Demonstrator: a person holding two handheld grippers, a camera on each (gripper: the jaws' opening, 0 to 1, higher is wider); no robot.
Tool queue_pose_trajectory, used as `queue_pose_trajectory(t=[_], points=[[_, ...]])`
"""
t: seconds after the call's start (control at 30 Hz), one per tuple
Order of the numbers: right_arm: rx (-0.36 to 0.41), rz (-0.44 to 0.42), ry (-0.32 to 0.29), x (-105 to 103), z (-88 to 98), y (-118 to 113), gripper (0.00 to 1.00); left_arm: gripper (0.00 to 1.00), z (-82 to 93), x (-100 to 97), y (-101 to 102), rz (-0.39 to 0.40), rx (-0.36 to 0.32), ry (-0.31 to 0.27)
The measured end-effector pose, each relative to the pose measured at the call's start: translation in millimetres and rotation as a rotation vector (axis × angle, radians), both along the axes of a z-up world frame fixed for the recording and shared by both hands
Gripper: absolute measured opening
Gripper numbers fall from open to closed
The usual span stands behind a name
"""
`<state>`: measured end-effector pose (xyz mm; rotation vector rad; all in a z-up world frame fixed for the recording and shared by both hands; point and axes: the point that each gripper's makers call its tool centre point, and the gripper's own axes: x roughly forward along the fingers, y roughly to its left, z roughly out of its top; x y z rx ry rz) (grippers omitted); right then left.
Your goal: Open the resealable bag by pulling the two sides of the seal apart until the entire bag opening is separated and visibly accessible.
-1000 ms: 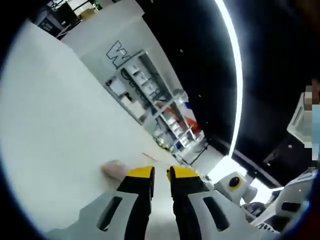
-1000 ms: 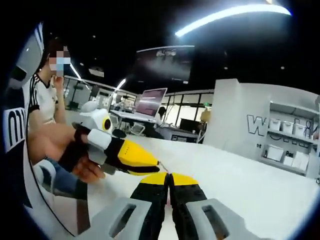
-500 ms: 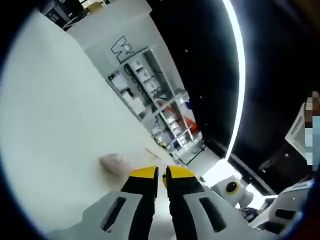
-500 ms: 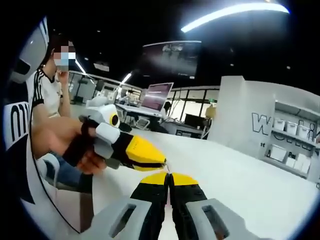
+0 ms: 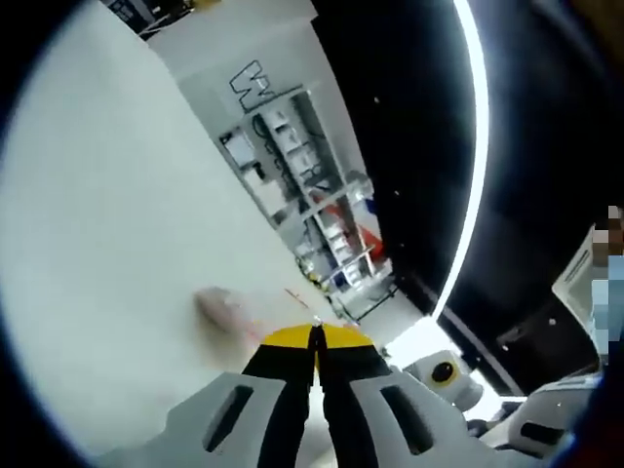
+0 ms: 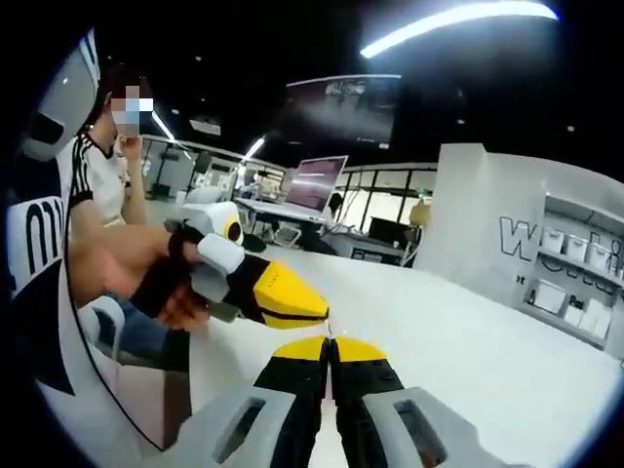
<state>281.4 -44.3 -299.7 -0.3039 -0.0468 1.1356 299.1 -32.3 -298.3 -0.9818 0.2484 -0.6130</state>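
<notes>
Left gripper view: your left gripper (image 5: 315, 336), yellow-tipped with black jaws on a grey body, has its jaws pressed together with no gap at the tips. A thin edge of the clear plastic resealable bag (image 5: 255, 314) seems to run into the closed tips, but the film is too faint to confirm the pinch. The bag lies just past the tips on the white table top (image 5: 107, 244); a pale pinkish lump shows inside it and a thin red line marks its seal. Beyond the table stands a white shelving unit (image 5: 292, 195) with bins, beside a wall bearing large outlined letters. Right gripper view: your right gripper (image 6: 330, 346), same build, has its jaws shut tight, tips touching. Whether bag film sits between them, you cannot tell; the plastic is not resolved here. The left gripper enters from the left, held in your hand (image 6: 146, 278), its yellow tips closed and almost meeting the right gripper's tips above the table. Behind, a person in a white striped shirt (image 6: 93, 190) sits near a desk with an open laptop (image 6: 314, 182).
</notes>
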Motion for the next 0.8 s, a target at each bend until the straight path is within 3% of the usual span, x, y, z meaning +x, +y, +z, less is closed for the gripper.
queue_pose_trajectory(t=[0.27, 0.67, 0.8], points=[[-0.027, 0.038, -0.013, -3, 8.0, -8, 0.0, 0.01, -6.6, -1.9, 3, 0.002, 0.067, 0.005], [-0.016, 0.005, -0.015, 20, 22.8, -19, 0.0, 0.02, -9.4, -4.2, 3, -0.015, 0.068, 0.003], [-0.036, 0.036, -0.027, 16, 23.5, -12, 0.0, 0.02, -9.9, -5.1, 2, -0.027, 0.091, -0.003]])
